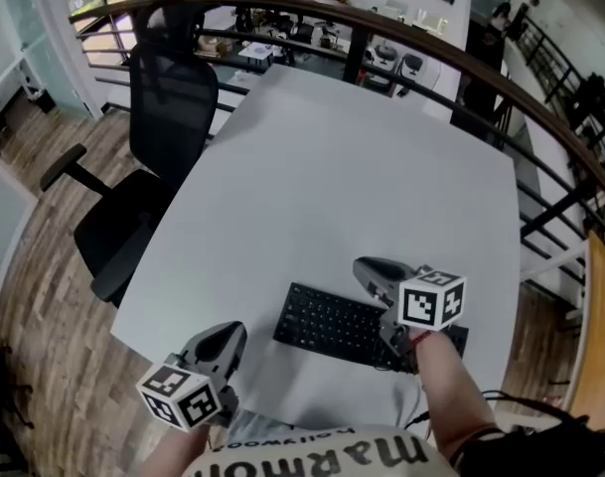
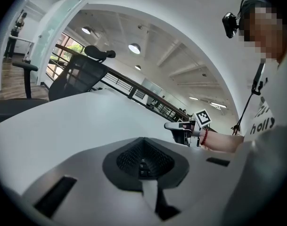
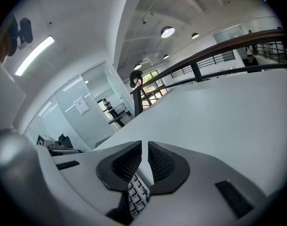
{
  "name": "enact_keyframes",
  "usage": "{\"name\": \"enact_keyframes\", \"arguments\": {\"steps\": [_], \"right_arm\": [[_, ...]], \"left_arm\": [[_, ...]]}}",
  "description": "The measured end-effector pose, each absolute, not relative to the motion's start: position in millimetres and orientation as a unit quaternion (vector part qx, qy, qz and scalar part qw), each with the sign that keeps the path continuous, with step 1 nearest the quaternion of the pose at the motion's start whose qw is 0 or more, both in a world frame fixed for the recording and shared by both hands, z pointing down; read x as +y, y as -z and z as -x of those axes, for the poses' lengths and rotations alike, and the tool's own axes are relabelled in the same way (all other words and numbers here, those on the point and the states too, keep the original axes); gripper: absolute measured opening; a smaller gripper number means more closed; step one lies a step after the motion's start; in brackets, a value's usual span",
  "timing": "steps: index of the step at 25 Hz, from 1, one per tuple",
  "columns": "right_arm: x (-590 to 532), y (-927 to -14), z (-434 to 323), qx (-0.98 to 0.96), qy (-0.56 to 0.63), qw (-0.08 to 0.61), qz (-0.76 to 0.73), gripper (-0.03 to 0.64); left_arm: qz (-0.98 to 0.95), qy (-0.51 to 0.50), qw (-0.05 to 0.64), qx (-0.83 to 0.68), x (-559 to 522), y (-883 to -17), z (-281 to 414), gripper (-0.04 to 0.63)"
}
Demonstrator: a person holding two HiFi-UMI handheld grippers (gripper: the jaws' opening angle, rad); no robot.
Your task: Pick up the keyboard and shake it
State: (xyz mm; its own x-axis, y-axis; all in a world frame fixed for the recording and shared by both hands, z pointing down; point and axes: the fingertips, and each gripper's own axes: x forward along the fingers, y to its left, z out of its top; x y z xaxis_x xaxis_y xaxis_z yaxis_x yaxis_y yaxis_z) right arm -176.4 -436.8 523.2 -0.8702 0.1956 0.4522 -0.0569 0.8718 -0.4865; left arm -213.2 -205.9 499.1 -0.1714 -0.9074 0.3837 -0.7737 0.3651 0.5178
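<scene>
Two hand-held grippers are recorded above the near part of a white table (image 1: 342,177). One black keyboard (image 1: 327,321) is found lying flat on that table, close to its near edge and right of centre, set at a slight slant. It has not been lifted.

The left gripper (image 1: 226,336) is positioned to the left of the keyboard and apart from it, by the table's near-left edge. Its marker cube (image 1: 180,396) is turned towards the person. In the left gripper view the jaws are seen pressed fully together with nothing held between them, and bare tabletop is seen ahead of them.

The right gripper (image 1: 365,265) is positioned above the right part of the keyboard, and the keyboard's right end is partly covered by its marker cube (image 1: 431,301). In the right gripper view the pads are separated by a thin slit only, through which bare table is seen. Keyboard keys are seen beneath the jaws, not between the pads. No grasp is noted. Contact between this gripper and the keyboard cannot be determined.

A black mesh office chair (image 1: 168,117) is noted at the table's left side, on a wood floor (image 1: 34,266). A dark curved handrail (image 1: 431,53) is noted beyond the far edge. A red bead bracelet (image 2: 205,138) is seen on the forearm behind the right gripper.
</scene>
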Motion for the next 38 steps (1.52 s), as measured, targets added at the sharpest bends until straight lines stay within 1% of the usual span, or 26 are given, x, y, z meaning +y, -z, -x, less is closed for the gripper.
{"name": "enact_keyframes", "arguments": {"steps": [1,2,3,4,5,6,10,12,21,29,30,31,34,38], "right_arm": [[-436,-530,179,-0.932,-0.245,0.264,0.042,0.046],[-434,-537,181,-0.929,-0.239,0.279,0.051,0.07],[-431,-545,183,-0.924,-0.236,0.295,0.063,0.13],[-427,-553,183,-0.917,-0.233,0.314,0.076,0.166],[-424,-561,183,-0.911,-0.229,0.332,0.088,0.184],[-421,-568,183,-0.905,-0.222,0.35,0.1,0.189],[-407,-590,172,-0.871,-0.192,0.42,0.167,0.187],[-399,-596,166,-0.851,-0.193,0.442,0.207,0.187],[-387,-616,156,-0.804,-0.204,0.49,0.267,0.19],[-382,-627,151,-0.79,-0.202,0.512,0.269,0.19],[-381,-627,151,-0.786,-0.205,0.515,0.272,0.187],[-379,-627,150,-0.782,-0.207,0.518,0.277,0.152],[-374,-622,151,-0.782,-0.179,0.519,0.294,0.102],[-374,-616,150,-0.787,-0.15,0.524,0.291,0.097]], "left_arm": [[-0.555,0.101,0.33,-0.757,-206,-501,215,0.002],[-0.555,0.102,0.333,-0.756,-206,-503,216,0.002],[-0.554,0.103,0.335,-0.755,-206,-505,218,0.002],[-0.553,0.104,0.338,-0.755,-206,-507,219,0.002],[-0.552,0.106,0.34,-0.754,-206,-508,221,0.002],[-0.552,0.107,0.343,-0.753,-206,-509,222,0.002],[-0.554,0.106,0.354,-0.746,-209,-514,221,0.002],[-0.556,0.108,0.358,-0.742,-211,-517,220,0.002],[-0.552,0.105,0.367,-0.741,-210,-525,223,0.002],[-0.555,0.105,0.364,-0.741,-211,-527,225,0.002],[-0.555,0.105,0.364,-0.74,-212,-527,225,0.002],[-0.556,0.105,0.364,-0.74,-212,-527,225,0.002],[-0.559,0.105,0.362,-0.739,-214,-526,224,0.002],[-0.561,0.104,0.358,-0.739,-215,-522,223,0.002]]}}
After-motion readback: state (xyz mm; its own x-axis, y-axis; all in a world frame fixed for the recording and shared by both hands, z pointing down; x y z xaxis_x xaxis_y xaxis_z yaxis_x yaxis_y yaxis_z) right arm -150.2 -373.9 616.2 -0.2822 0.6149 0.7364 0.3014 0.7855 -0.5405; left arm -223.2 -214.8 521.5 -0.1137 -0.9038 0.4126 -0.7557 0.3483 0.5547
